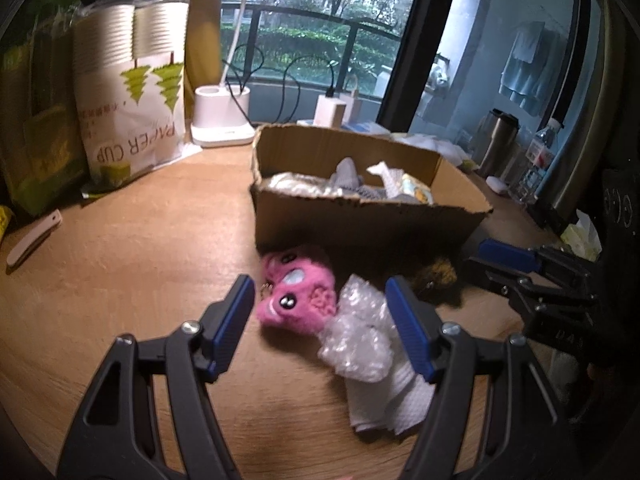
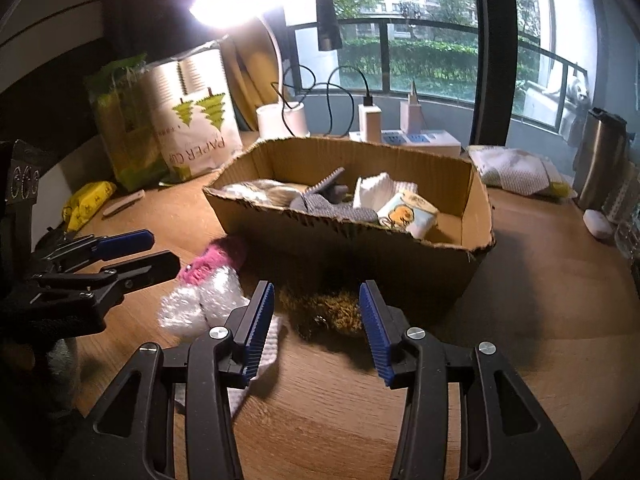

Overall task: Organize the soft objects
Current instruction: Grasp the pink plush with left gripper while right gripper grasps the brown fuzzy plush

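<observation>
A cardboard box (image 1: 360, 216) (image 2: 400, 248) on the wooden table holds several soft items. In front of it lie a pink plush toy (image 1: 298, 290) (image 2: 214, 262), a wad of bubble wrap (image 1: 356, 336) (image 2: 200, 304), a white folded cloth (image 1: 384, 404) (image 2: 266, 340) and a dark brown fuzzy toy (image 1: 434, 276) (image 2: 324, 310). My left gripper (image 1: 320, 320) is open, its jaws on either side of the pink toy and bubble wrap; it also shows in the right wrist view (image 2: 156, 252). My right gripper (image 2: 316, 320) is open just before the brown toy, and shows in the left wrist view (image 1: 492, 264).
A paper-cup bag (image 1: 132, 92) (image 2: 192, 120) and a green bag (image 1: 36, 112) stand at the back left. A white lamp base (image 1: 222, 120), chargers (image 2: 370, 120), a steel flask (image 2: 600, 156), a patterned cloth (image 2: 516, 174) and a yellow packet (image 2: 86, 200) ring the table.
</observation>
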`<state>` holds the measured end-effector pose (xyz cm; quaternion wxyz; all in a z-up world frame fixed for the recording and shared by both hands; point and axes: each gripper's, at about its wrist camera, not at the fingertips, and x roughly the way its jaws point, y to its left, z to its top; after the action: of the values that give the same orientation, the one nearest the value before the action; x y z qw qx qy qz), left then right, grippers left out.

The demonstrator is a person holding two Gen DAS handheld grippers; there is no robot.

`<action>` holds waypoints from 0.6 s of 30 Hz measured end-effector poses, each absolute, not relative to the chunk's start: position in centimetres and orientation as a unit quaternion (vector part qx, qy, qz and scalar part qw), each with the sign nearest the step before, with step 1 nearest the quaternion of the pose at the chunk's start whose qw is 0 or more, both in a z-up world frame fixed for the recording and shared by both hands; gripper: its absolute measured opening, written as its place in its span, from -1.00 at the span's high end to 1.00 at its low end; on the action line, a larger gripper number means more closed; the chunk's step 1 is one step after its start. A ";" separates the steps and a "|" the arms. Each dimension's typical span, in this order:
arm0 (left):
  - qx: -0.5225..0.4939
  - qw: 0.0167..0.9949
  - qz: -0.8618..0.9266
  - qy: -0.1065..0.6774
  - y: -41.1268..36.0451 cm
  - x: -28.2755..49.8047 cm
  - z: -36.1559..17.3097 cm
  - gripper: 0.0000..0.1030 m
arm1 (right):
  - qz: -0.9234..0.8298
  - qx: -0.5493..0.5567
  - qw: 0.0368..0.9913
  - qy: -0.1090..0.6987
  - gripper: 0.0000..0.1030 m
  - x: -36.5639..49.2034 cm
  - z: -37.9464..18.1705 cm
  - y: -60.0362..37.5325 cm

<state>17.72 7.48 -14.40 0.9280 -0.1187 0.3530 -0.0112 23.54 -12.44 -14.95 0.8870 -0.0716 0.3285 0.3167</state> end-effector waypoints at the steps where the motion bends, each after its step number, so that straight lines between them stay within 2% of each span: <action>1: -0.119 0.927 -0.011 0.354 7.5 17.8 -14.5 -0.35 | 0.315 -0.071 0.887 0.330 -0.10 23.6 -15.1 -12.4; 18: -0.138 0.912 0.002 0.385 9.9 20.7 -17.0 -0.35 | 0.295 -0.071 0.879 0.369 -0.21 27.0 -17.5 -10.8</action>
<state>20.67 9.91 -17.03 0.9125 -0.1382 0.3851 0.0021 27.01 -10.78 -17.46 0.8785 -0.0710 0.3687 0.2954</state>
